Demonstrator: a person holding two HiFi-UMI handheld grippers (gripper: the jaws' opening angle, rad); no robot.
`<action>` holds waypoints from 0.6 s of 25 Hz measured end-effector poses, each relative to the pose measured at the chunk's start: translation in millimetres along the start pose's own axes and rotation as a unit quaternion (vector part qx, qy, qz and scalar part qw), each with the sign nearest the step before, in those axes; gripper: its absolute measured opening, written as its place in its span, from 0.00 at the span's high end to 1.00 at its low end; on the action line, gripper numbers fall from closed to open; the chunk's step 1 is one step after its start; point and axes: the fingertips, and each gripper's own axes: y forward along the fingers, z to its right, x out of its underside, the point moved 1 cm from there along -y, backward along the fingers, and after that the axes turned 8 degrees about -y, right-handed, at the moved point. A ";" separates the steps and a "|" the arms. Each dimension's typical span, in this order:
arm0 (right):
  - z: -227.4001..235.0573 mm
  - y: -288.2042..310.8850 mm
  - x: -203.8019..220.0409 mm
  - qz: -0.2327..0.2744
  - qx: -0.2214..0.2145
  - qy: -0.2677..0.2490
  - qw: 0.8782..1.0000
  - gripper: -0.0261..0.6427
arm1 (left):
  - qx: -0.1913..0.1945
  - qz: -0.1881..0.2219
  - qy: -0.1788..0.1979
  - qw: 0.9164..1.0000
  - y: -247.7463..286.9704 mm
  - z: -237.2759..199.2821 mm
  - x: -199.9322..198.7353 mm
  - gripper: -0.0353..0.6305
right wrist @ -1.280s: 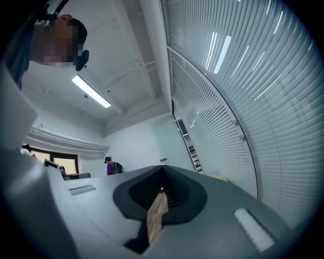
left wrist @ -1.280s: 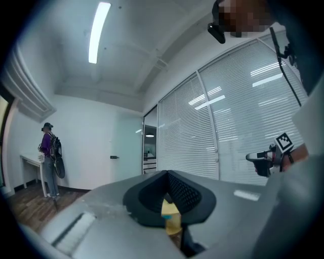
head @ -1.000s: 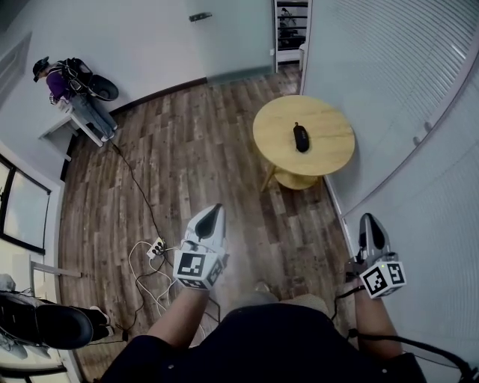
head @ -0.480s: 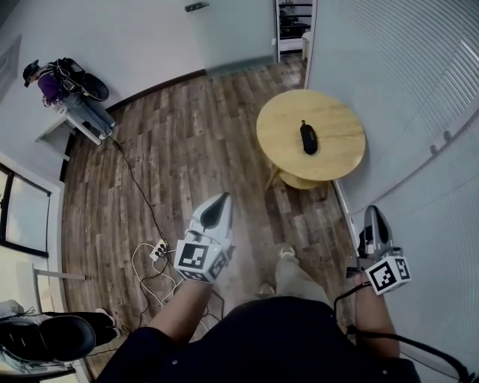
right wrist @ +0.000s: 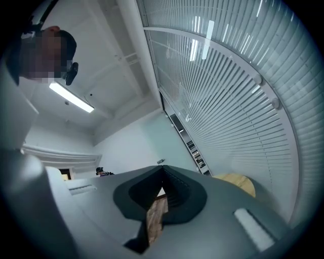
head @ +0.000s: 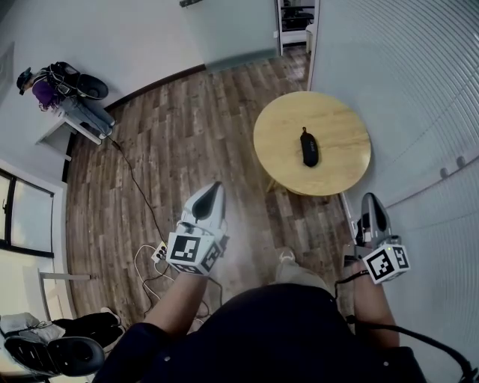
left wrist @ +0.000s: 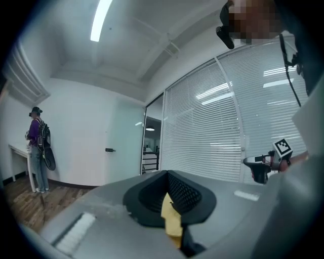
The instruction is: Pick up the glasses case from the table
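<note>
The black glasses case (head: 308, 147) lies near the middle of a round yellow table (head: 277, 127), which also shows as a yellow edge (right wrist: 238, 183) in the right gripper view. My left gripper (head: 214, 188) is held out level over the wooden floor, left of the table and short of it. Its jaws (left wrist: 167, 174) meet and hold nothing. My right gripper (head: 372, 199) points forward beside the table's near right rim, close to the blind-covered wall. It too is shut and empty (right wrist: 162, 169). Neither gripper touches the case.
A glass wall with blinds (head: 419, 90) runs along the right, tight against the table. A power strip with looped cables (head: 157, 253) lies on the floor at the left. A person stands by a white desk (head: 75, 112) at the far left. A doorway (head: 296, 19) opens beyond the table.
The table and case have drawn slightly closer and look larger as I step forward. Both grippers travel with me, still shut, and my foot now shows between them.
</note>
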 end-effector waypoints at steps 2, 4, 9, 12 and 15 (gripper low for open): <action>11.1 21.1 -4.3 -0.002 -0.010 -0.008 1.000 0.95 | -0.009 0.003 0.005 1.000 19.7 -5.0 -5.7 0.94; 25.8 42.3 -3.4 -0.006 -0.017 -0.014 1.000 0.95 | -0.020 0.006 0.008 1.000 38.7 -9.7 -6.9 0.94; 47.0 85.9 12.4 -0.027 -0.042 -0.016 0.999 0.95 | -0.043 -0.010 0.003 0.999 72.2 -18.3 8.0 0.94; 58.9 116.6 32.6 -0.048 -0.045 -0.009 0.998 0.95 | -0.043 -0.019 -0.009 0.999 97.3 -27.8 12.5 0.94; 60.4 140.6 47.7 -0.061 -0.043 -0.002 0.997 0.95 | -0.045 -0.022 0.007 0.999 121.3 -48.8 8.3 0.94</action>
